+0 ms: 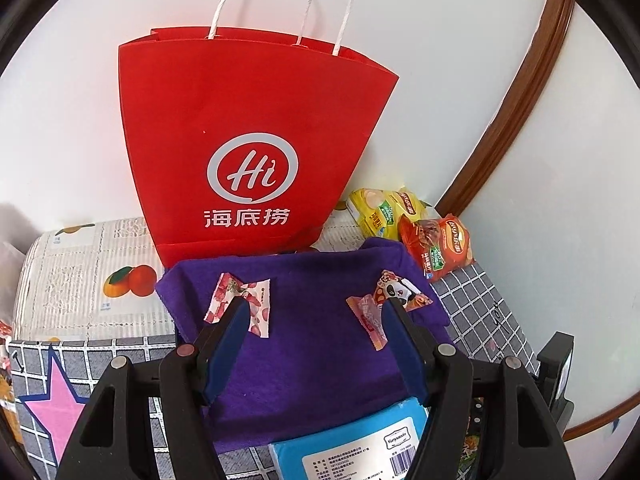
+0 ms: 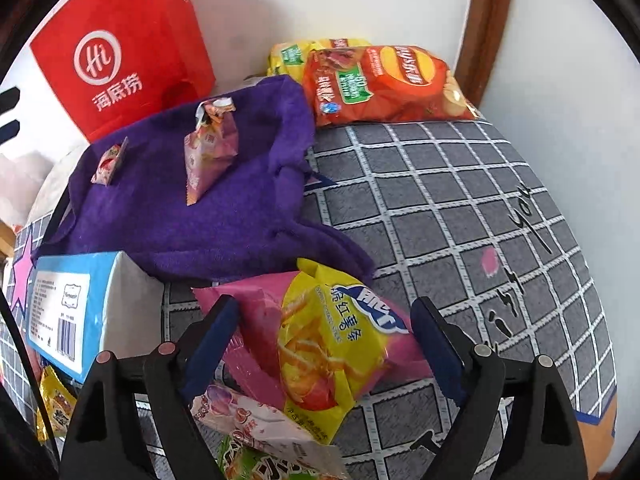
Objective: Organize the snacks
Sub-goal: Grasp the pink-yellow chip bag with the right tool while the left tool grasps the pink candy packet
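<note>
Red paper bag [image 1: 248, 140]: upright against the wall, mouth open; likely destination.
Purple cloth [image 1: 304, 332]: carries two small candies.
Sweet-potato snack pack [image 2: 320, 344]: lies between my right hand-held gripper [image 2: 324, 320] fingers, spread, not yet pinching. I should close across its puffed middle.
Left hand-held gripper [image 1: 316, 312]: spread, empty, above the cloth.

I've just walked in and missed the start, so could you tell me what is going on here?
A person is sorting snacks on a checked cover, holding a tool in each hand. The right tool is open around a pink and yellow snack bag, not yet closed on it. The left tool hovers open over a purple cloth with two small candy packets. A red paper bag stands behind, holding nothing visible.
</note>
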Demonstrator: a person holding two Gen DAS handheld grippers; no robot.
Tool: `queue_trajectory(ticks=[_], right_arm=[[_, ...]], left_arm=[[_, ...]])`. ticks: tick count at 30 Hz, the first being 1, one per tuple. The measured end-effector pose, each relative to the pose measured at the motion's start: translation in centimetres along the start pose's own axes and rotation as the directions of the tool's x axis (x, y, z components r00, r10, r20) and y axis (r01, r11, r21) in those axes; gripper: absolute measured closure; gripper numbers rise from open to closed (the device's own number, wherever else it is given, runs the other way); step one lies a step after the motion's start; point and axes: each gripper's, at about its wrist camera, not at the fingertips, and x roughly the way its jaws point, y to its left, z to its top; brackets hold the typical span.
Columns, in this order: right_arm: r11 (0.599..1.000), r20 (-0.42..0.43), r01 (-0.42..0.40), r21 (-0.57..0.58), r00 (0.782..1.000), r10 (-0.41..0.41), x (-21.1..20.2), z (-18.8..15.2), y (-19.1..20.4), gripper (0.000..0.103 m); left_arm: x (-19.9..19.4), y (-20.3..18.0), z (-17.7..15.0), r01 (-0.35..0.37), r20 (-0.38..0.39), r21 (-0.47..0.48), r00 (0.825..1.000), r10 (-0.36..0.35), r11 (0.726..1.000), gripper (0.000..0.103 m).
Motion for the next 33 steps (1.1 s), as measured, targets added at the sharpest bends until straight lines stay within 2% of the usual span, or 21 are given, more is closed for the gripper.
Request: queue_trajectory(ticks=[5,6,12,15,20,26,33], right_arm=[[0.999,0.025,-0.015,-0.052,1.000,0.017,-1.6,-0.8,-0.1,0.049],[0.998,0.027,-0.021,-0.052,0.999,0.022,-1.9,-0.9,-0.3,0.052],[0.999,0.051,-0.029,0.015,0.998,0.028,-4.0,-1.4,-2.0,0.057],[0.996,0.102,-0.059,0.070,0.993,0.051,-6.3,-2.1,-2.8,0.058],[0.993,0.179,-0.061,0.101,0.983,0.042,-10.8,-3.8,-3.4,0.058],[0.986,0.236,-0.102,0.130,0.969,0.070,-14.4,-6.6,-2.8,0.059],[0.982,0.269,-0.172,0.078,0.952,0.146,-16.9,-9.8,0.5,0.059]], left_arm=[[-0.1,-0.6,-0.1,-0.003,0.002,0.014,1.000,0.003,1.000,0.037],[-0.1,-0.7,-0.2,-0.005,0.002,0.016,1.000,0.005,1.000,0.037],[-1.7,-2.7,-0.7,-0.008,0.025,0.067,1.000,0.006,0.998,0.037],[-3.4,-3.7,-0.9,-0.018,0.054,0.089,0.998,0.013,0.996,0.037],[-5.5,-4.0,-2.1,-0.031,0.043,0.089,0.999,0.027,0.996,0.037],[-8.6,-1.8,-5.3,-0.071,0.039,0.052,0.997,0.069,0.996,0.037],[-10.3,2.0,-9.6,-0.138,-0.013,-0.011,0.990,0.138,0.990,0.037]])
